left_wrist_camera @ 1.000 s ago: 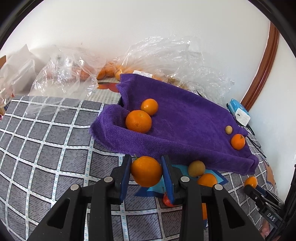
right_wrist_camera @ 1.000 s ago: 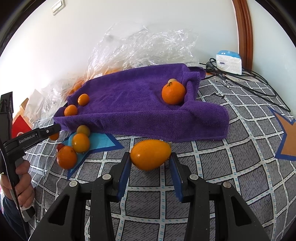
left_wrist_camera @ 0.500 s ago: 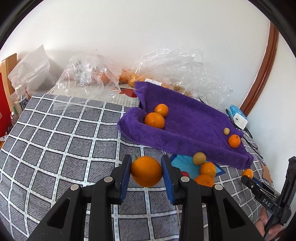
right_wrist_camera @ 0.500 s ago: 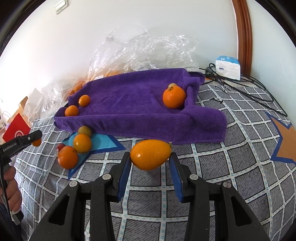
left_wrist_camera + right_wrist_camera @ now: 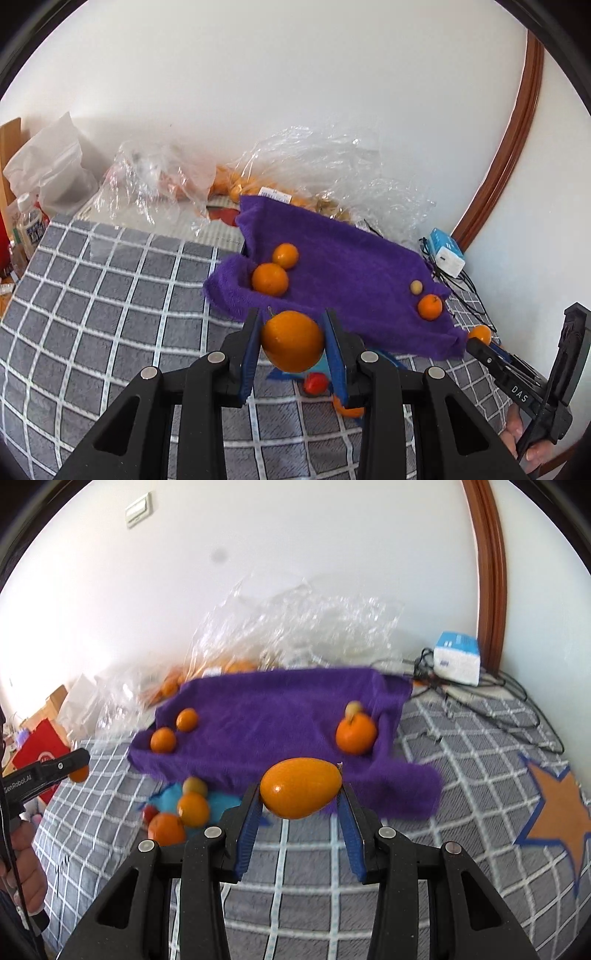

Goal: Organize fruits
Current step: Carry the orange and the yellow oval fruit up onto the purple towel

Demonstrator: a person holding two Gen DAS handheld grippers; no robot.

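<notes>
My left gripper (image 5: 291, 341) is shut on a round orange (image 5: 292, 340), held above the checked cloth. My right gripper (image 5: 300, 794) is shut on an oval orange fruit (image 5: 300, 788), also off the surface. A purple towel (image 5: 343, 266) lies ahead, with two oranges (image 5: 270, 279) at its left fold, and one orange (image 5: 429, 307) with a small pale fruit (image 5: 417, 287) at its right. In the right wrist view the same towel (image 5: 273, 716) shows, and loose fruits (image 5: 192, 808) lie on a blue patch in front of it. The other gripper (image 5: 55, 770) appears at the left with its orange.
Crumpled clear plastic bags (image 5: 314, 173) with more oranges sit against the wall behind the towel. A white and blue charger box (image 5: 458, 657) with black cables (image 5: 517, 701) lies at the right. A bottle (image 5: 29, 225) and white bag (image 5: 48, 166) stand far left. A hand (image 5: 26, 860) grips the other handle.
Both grippers have risen with their fruits still held; the towel and loose fruits look smaller and farther below. The left wrist view now takes in more of the cloth and the bags on the left.
</notes>
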